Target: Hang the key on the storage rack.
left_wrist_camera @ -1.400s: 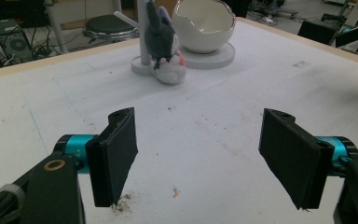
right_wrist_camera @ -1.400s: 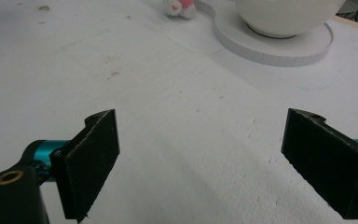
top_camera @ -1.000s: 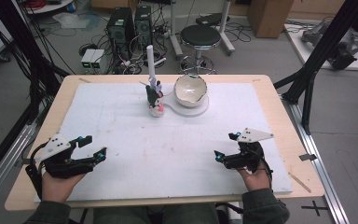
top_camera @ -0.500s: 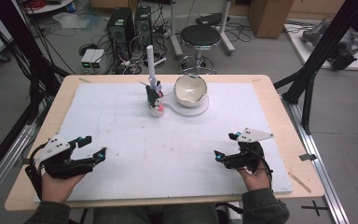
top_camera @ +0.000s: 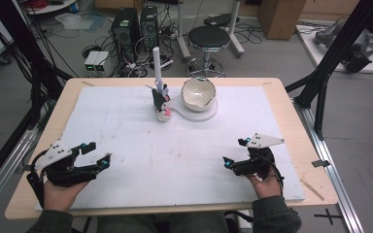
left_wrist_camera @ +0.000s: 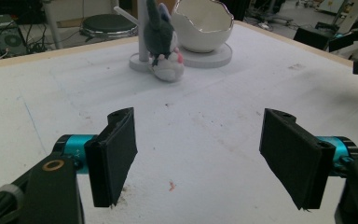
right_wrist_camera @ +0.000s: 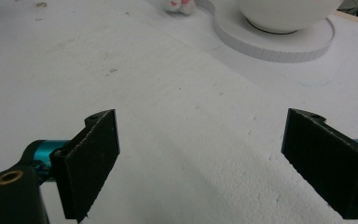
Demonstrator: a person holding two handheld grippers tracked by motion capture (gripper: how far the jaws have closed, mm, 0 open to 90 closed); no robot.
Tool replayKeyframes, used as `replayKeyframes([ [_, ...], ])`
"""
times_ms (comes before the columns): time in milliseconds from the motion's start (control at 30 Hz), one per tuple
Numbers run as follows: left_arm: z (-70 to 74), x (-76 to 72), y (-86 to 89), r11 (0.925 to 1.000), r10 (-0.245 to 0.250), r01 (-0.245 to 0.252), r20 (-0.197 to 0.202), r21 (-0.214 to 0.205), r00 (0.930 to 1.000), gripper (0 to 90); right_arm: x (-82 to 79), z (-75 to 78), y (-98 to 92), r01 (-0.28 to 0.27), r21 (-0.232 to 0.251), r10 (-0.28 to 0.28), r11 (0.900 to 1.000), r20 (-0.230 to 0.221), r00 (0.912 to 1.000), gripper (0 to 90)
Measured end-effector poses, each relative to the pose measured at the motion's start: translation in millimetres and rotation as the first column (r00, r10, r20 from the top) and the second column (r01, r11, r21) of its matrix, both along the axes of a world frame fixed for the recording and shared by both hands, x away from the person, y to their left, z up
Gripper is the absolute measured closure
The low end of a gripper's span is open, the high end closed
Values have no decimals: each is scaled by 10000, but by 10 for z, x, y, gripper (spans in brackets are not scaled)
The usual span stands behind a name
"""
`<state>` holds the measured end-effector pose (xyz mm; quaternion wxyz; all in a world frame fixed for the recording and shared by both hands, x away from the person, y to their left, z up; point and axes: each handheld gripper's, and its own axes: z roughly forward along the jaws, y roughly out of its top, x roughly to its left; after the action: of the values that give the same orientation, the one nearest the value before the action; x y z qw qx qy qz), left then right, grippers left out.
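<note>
Both grippers are resting on the white foam board [top_camera: 184, 155], jaws gaping and grasping nothing: the left gripper [top_camera: 97, 155] at about eight o'clock, the right gripper [top_camera: 233, 153] at about four. Well apart from both, a toy rabbit [top_camera: 161, 104] is sitting at twelve o'clock beside a white post [top_camera: 157, 65]. Just right of it, an eggshell-shaped bowl [top_camera: 198, 93] is standing on a round base [top_camera: 209, 114], seemingly holding nothing.

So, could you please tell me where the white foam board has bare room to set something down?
The wide middle of the white foam board is free, between the left gripper, the right gripper and the far cluster. It is crowded at the far edge: grey plush rabbit, white post, egg-shaped white bowl.
</note>
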<state>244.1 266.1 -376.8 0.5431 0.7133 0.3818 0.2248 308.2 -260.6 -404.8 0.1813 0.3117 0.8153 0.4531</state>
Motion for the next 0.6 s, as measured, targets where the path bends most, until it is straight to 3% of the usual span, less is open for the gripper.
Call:
replayKeyframes([
  [200, -62, -8, -19, 9999, -35, 32, -166, -169, 9999, 271, -1, -3, 4, 10, -16, -10, 10000, -20, 10000, 102],
  [600, -99, 10, -38, 9999, -113, 111, -333, -71, 9994, 267, -4, -10, 5, -28, -4, 28, 10000, -46, 10000, 102],
])
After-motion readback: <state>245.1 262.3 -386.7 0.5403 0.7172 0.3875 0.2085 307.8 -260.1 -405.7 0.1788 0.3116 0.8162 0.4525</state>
